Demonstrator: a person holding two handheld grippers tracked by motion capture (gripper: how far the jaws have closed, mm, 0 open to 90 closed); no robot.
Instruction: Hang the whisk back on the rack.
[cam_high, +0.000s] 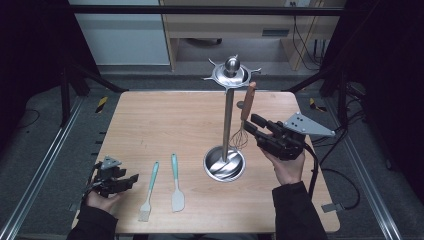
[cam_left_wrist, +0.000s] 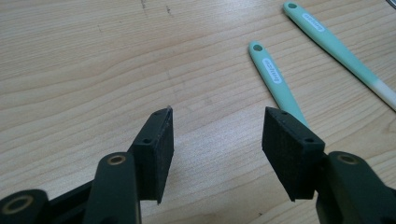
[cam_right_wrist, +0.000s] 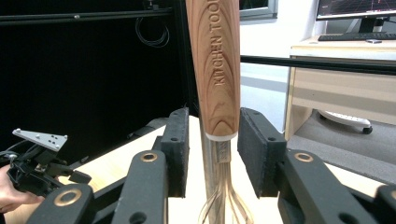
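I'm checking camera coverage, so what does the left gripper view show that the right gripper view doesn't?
Left gripper view: a brush handle and a spatula handle lying on the table, past the open left gripper. Right gripper view: a wooden-handled whisk upright between the open right gripper's jaws, clear of both pads. Shared: the table and the left gripper.

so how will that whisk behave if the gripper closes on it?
The whisk hangs from the rack, so it will probably swing if nudged. Its smooth rounded wooden handle may twist between the pads. The thin wire loops look springy.
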